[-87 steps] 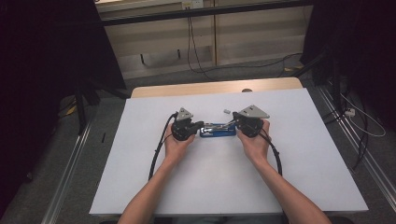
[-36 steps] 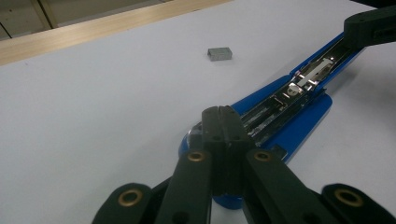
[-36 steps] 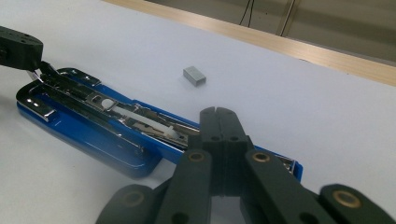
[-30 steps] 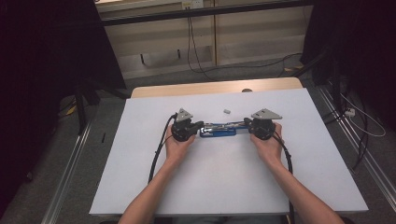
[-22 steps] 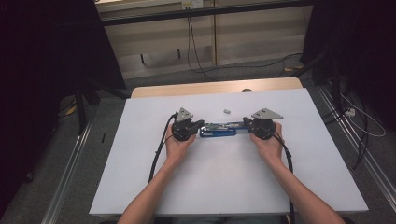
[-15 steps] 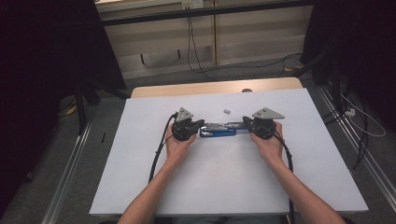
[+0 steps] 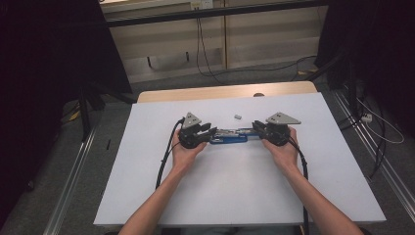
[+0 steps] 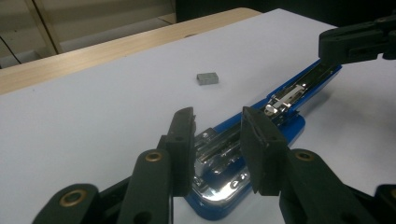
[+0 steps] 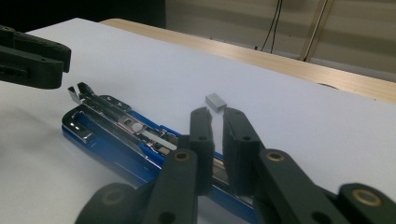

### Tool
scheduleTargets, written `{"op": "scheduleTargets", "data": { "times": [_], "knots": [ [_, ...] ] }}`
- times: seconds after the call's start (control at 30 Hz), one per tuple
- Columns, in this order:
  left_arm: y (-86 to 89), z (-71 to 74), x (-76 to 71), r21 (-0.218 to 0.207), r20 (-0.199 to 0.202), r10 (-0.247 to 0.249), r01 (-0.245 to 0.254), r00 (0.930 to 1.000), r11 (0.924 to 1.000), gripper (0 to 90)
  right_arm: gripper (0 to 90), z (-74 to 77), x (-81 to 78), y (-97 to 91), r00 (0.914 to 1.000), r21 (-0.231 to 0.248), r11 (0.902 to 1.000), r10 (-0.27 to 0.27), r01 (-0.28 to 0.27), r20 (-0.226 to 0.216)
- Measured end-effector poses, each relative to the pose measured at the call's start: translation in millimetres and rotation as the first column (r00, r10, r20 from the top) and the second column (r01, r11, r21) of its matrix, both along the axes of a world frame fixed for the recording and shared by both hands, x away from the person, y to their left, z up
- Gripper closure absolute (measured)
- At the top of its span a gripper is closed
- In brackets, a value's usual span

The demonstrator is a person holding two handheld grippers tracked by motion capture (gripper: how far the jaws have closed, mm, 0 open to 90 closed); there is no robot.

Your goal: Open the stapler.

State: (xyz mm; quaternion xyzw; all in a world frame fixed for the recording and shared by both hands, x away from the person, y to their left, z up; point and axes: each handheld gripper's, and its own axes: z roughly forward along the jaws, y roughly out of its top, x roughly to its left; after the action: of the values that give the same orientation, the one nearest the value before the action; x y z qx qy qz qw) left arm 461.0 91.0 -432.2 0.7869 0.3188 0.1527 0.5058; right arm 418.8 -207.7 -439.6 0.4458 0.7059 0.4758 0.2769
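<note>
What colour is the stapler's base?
Blue; the stapler shows best in the left gripper view.

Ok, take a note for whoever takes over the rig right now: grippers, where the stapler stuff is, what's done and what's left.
Left gripper: jaws just opening, a gap each side of the near end of the blue stapler; no grip.
Right gripper: jaws just opening, narrow gap over the stapler's other end; grip unclear.
Stapler lies opened flat mid-table, metal channel exposed. Small grey staple block sits loose on the white table behind it, untouched.
Done: stapler opened out.
Left, probably: pick up the block, load it, close the stapler.
</note>
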Motion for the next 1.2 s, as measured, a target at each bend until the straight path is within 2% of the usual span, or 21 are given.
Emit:
{"op": "scheduleTargets", "data": {
  "times": [0.13, 0.2, 0.33, 0.43, 0.5, 0.6, 0.73, 0.83, 0.9, 1.0, 1.1, 1.2],
  "knots": [
    [4.5, -1.9, -4.0, 0.006, 0.010, 0.032, -0.032, 0.9994, 0.9995, 53.4, 74.0, 1.0, -0.8, -2.6, 0.9999, 0.033, 0.9995, 0.000, 0.001, -0.012],
    [6.2, -1.8, -4.7, 0.015, 0.012, 0.041, -0.041, 0.9991, 0.9990, 47.6, 72.9, 1.5, -1.2, -3.9, 0.9999, 0.032, 0.9995, 0.004, -0.003, -0.010],
    [12.2, 2.0, -7.3, 0.021, 0.005, 0.057, -0.057, 0.9984, 0.9981, 33.6, 63.4, 2.1, -2.7, -4.2, 1.0000, 0.039, 0.9992, 0.007, -0.007, -0.006],
    [17.1, 3.9, -9.3, 0.033, -0.008, 0.084, -0.084, 0.9964, 0.9959, 20.4, 47.5, 2.1, -3.4, -3.9, 0.9999, 0.052, 0.9986, 0.003, -0.002, -0.013],
    [19.7, 4.7, -9.7, 0.008, -0.025, 0.103, -0.103, 0.9944, 0.9947, 12.9, 39.6, 1.7, -3.5, -3.5, 0.9998, 0.047, 0.9989, 0.000, 0.001, -0.020],
    [24.5, 6.4, -11.0, 0.007, -0.014, 0.079, -0.079, 0.9968, 0.9969, 5.5, 27.4, 1.6, -2.9, -3.6, 0.9998, 0.058, 0.9983, 0.006, -0.005, -0.019],
    [30.5, 6.5, -15.9, -0.008, -0.017, 0.067, -0.067, 0.9976, 0.9977, 4.7, 16.0, 1.2, -2.3, -2.4, 0.9998, 0.063, 0.9979, 0.014, -0.013, -0.016],
    [35.3, 7.5, -22.0, 0.016, 0.018, 0.083, -0.084, 0.9964, 0.9964, 4.4, 10.9, 0.7, -1.5, -1.2, 0.9997, 0.050, 0.9985, 0.022, -0.021, -0.011],
    [39.8, 9.0, -25.5, 0.039, 0.034, 0.098, -0.100, 0.9946, 0.9943, 4.2, 9.6, 1.7, -1.8, -0.5, 0.9998, 0.047, 0.9988, 0.018, -0.018, -0.007],
    [48.1, 11.0, -31.2, 0.012, 0.029, 0.100, -0.101, 0.9946, 0.9949, 4.3, 7.0, 2.6, -2.4, -0.7, 0.9999, 0.047, 0.9988, 0.014, -0.014, -0.003],
    [55.6, 11.3, -38.2, 0.017, 0.044, 0.115, -0.116, 0.9924, 0.9931, 4.4, 6.0, 2.3, -2.5, -1.8, 0.9999, 0.050, 0.9987, 0.012, -0.012, -0.009],
    [61.7, 13.4, -44.1, 0.004, 0.038, 0.129, -0.129, 0.9909, 0.9916, 4.5, 6.6, 3.6, -3.2, -2.8, 1.0000, 0.051, 0.9987, 0.002, -0.002, -0.004]
  ]
}}
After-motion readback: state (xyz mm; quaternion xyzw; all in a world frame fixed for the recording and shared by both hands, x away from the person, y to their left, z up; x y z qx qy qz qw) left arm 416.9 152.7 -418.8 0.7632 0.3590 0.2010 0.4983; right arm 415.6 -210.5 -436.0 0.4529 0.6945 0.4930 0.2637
